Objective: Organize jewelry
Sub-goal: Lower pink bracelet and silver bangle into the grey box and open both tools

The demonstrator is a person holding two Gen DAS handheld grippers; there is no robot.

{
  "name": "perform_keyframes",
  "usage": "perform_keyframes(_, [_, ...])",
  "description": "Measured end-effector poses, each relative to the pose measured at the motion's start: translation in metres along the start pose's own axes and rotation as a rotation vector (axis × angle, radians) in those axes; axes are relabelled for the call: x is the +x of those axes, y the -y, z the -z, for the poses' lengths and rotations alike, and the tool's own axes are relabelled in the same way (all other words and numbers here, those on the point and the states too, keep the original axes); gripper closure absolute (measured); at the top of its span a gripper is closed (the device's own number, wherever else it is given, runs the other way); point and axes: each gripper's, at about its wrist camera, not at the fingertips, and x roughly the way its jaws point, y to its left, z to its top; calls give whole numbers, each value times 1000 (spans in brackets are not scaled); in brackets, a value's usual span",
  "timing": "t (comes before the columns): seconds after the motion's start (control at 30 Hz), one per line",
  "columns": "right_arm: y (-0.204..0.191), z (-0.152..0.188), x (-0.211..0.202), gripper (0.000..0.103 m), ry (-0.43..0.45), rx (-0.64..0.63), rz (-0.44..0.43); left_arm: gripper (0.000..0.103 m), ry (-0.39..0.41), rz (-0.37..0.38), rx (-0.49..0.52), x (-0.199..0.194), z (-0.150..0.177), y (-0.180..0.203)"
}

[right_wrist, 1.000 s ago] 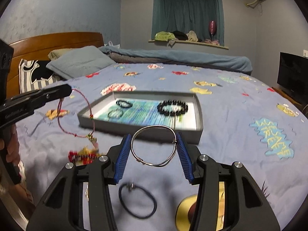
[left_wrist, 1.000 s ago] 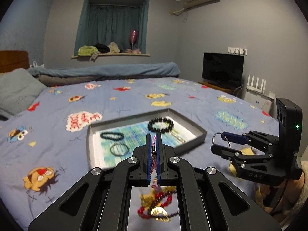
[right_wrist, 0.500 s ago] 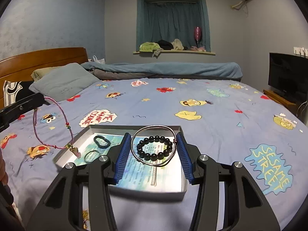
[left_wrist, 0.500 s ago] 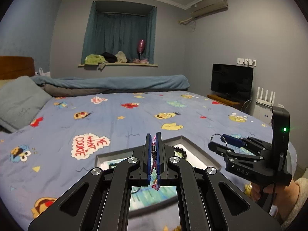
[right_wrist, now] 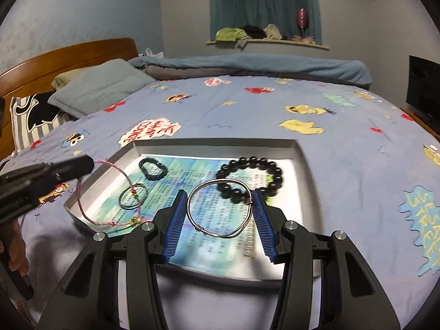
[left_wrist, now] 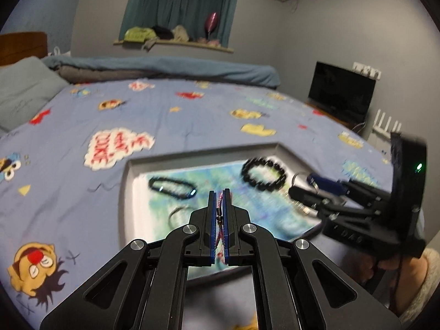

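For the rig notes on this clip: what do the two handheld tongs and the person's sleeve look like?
Both tongs are matte black with cut-out linkage arms, silver pivot screws and ribbed blue pads. The left tongs show this up close. The right tongs look the same; seen from the left camera, their body bears faint "DAS" lettering, a lit green light and a thin black cable. A pale fuzzy sleeve covers that wrist.

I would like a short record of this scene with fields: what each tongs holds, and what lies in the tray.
left tongs: shut on pink cord bracelet
right tongs: shut on silver wire bangle
tray: grey, on the bed sheet
in tray: black bead bracelet, dark braided band, thin metal ring
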Motion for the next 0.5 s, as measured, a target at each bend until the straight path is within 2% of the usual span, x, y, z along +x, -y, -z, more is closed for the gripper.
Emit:
perform_keyframes(0.23, [-17, 1, 20, 55, -79, -10, -22, 98, -69, -58, -23, 9, 13, -26])
perform_keyframes(0.5, [-25, 3, 33, 55, -123, -4, -3, 98, -75, -98, -51, 12, 15, -45])
